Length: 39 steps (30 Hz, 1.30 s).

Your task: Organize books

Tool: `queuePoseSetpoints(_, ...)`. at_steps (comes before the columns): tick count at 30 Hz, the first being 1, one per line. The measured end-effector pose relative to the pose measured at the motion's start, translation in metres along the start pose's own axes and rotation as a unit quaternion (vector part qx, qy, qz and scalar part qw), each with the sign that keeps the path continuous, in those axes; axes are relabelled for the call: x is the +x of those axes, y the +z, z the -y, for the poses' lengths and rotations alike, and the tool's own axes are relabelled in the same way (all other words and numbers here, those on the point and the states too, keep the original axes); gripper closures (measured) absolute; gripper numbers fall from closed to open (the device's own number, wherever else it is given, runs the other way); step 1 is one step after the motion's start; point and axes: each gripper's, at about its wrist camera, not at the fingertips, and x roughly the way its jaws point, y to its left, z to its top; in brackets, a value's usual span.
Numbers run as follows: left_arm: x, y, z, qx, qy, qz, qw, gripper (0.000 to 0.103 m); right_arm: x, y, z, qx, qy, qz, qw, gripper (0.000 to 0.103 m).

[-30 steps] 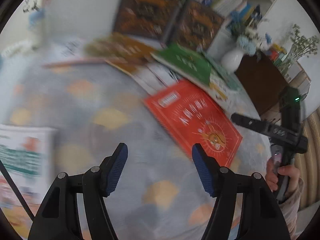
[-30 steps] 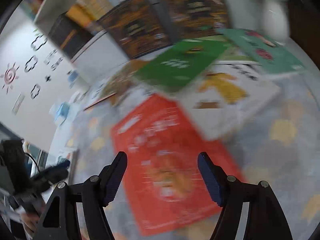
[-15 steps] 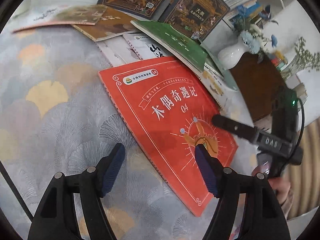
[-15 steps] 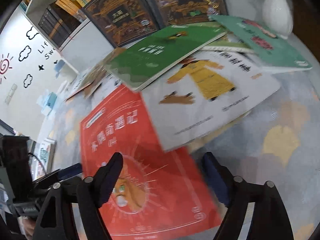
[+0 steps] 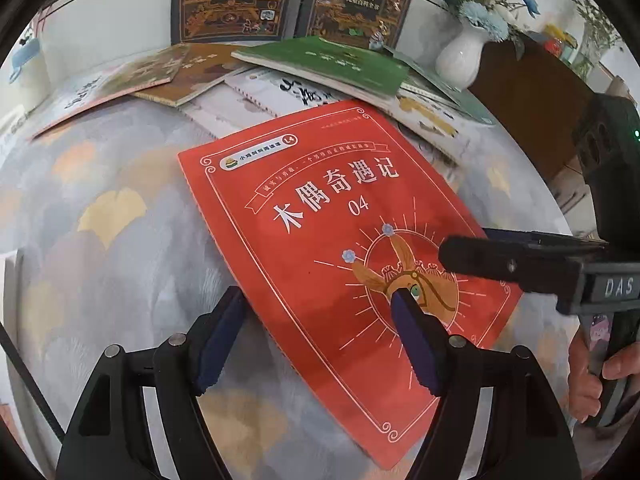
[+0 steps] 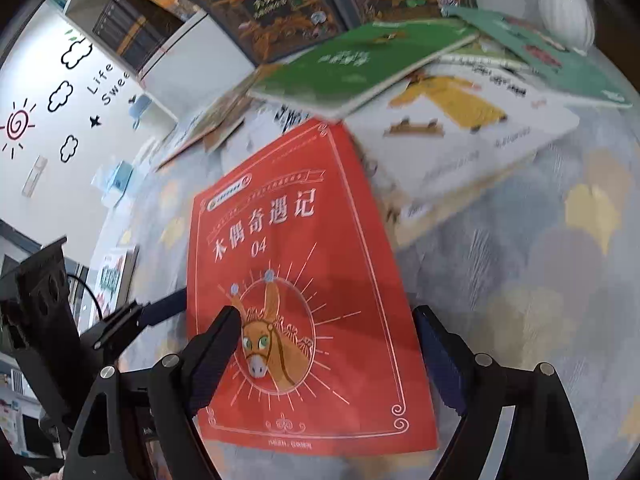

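Observation:
A red book (image 5: 328, 220) with a donkey on its cover lies flat on the patterned tablecloth, its top corner tucked under the pile of other books. My left gripper (image 5: 318, 300) hangs open over the book's left edge, one finger off the cover and one above the donkey. My right gripper (image 6: 326, 316) is open too and straddles the lower half of the red book (image 6: 288, 240), its fingers near the two long edges. Neither pair of pads presses on the book. In the left wrist view the right gripper's fingers (image 5: 480, 258) reach in over the cover from the right.
Several books lie fanned out behind the red one, among them a green book (image 5: 332, 62) and a white book (image 6: 460, 128) with a yellow figure. Two dark volumes (image 5: 232, 0) stand at the back. A white vase (image 5: 460, 56) stands at the right. A hand (image 5: 592, 384) grips the right handle.
Both grippers have come down closer to the red book, and their jaws stand wider. The left view has swung from the bare cloth onto the book's cover.

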Motion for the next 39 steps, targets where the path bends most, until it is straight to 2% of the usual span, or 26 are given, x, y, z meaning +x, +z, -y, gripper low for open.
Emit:
queuePoseSetpoints(5, -0.023, -0.027, -0.018, -0.032, -0.059, -0.020, 0.9975, 0.031, -0.004, -0.034, -0.020, -0.022, 0.017, -0.026, 0.999, 0.016)
queuePoseSetpoints(8, -0.044, -0.056, -0.033, -0.065, -0.102, -0.031, 0.9922, 0.031, -0.007, -0.061, -0.033, -0.029, 0.040, -0.044, 0.998, 0.016)
queuePoseSetpoints(13, -0.066, -0.091, -0.048, -0.071, -0.129, -0.037, 0.9884, 0.032, -0.008, -0.097, -0.044, -0.053, 0.123, -0.076, 0.988, 0.017)
queuePoseSetpoints(14, -0.066, -0.092, -0.052, -0.071, -0.137, -0.038, 0.9873, 0.035, -0.009, -0.098, -0.039, -0.061, 0.137, -0.068, 0.986, 0.022)
queuePoseSetpoints(16, -0.064, -0.089, -0.059, -0.080, -0.142, -0.041, 0.9857, 0.045, -0.009, -0.096, -0.022, -0.047, 0.166, -0.062, 0.983, 0.039)
queuePoseSetpoints(17, -0.063, -0.088, -0.062, -0.084, -0.136, -0.042, 0.9862, 0.059, -0.007, -0.092, -0.012, -0.031, 0.174, -0.063, 0.982, 0.057)
queuePoseSetpoints(18, -0.061, -0.086, -0.066, -0.086, -0.131, -0.041, 0.9868, 0.066, -0.005, -0.089, -0.002, -0.021, 0.177, -0.061, 0.982, 0.075)
queuePoseSetpoints(19, -0.059, -0.085, -0.068, -0.087, -0.135, -0.039, 0.9862, 0.067, -0.002, -0.086, 0.005, -0.017, 0.179, -0.056, 0.982, 0.081)
queuePoseSetpoints(20, -0.057, -0.084, -0.072, -0.095, -0.146, -0.037, 0.9840, 0.068, 0.000, -0.085, 0.011, -0.018, 0.190, -0.052, 0.980, 0.084)
queuePoseSetpoints(22, -0.054, -0.082, -0.079, -0.108, -0.162, -0.043, 0.9800, 0.071, 0.005, -0.081, 0.020, -0.011, 0.224, -0.053, 0.973, 0.085)
queuePoseSetpoints(24, -0.052, -0.080, -0.081, -0.110, -0.169, -0.047, 0.9783, 0.071, 0.007, -0.077, 0.019, -0.017, 0.228, -0.058, 0.972, 0.085)
queuePoseSetpoints(27, -0.048, -0.073, -0.076, -0.099, -0.159, -0.050, 0.9811, 0.071, 0.010, -0.067, 0.010, -0.039, 0.209, -0.062, 0.975, 0.085)
queuePoseSetpoints(29, -0.048, -0.071, -0.072, -0.086, -0.145, -0.046, 0.9846, 0.071, 0.014, -0.062, 0.007, -0.031, 0.203, -0.064, 0.977, 0.086)
queuePoseSetpoints(33, -0.049, -0.069, -0.059, -0.041, -0.097, -0.028, 0.9940, 0.071, 0.014, -0.062, 0.009, -0.019, 0.194, -0.061, 0.979, 0.089)
queuePoseSetpoints(35, -0.049, -0.069, -0.055, -0.027, -0.081, -0.018, 0.9962, 0.069, 0.012, -0.063, 0.007, -0.028, 0.187, -0.052, 0.981, 0.089)
queuePoseSetpoints(39, -0.049, -0.069, -0.059, -0.030, -0.087, -0.008, 0.9958, 0.069, 0.010, -0.064, 0.009, -0.025, 0.184, -0.044, 0.982, 0.089)
